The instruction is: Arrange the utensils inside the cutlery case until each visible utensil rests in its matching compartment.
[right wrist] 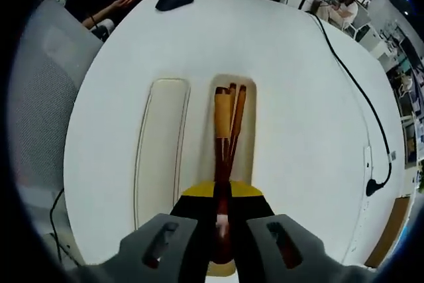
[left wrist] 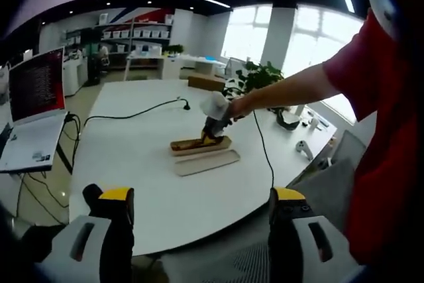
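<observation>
round white table (right wrist: 298, 97) carries everything. cutlery case (right wrist: 246, 140) lies open at centre, its lid (right wrist: 161, 144) just beside at 9 o'clock, off so tray stays reachable. brown wooden utensils (right wrist: 228, 120) lie lengthwise inside case, bunched; compartments cannot be told. right gripper (right wrist: 222, 220) pinches their near ends, likely to align them. left gripper (left wrist: 192, 213) held back off table edge, jaws spread, empty, keeping clear.

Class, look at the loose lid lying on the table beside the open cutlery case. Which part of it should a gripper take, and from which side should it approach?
Grip the lid across its narrow width near the middle, coming down from above. It lies flat and long on the table, so its long edges fit between the jaws. Its outer side is free; the case lies alongside the other edge, where the right gripper is closed on the wooden utensils.
</observation>
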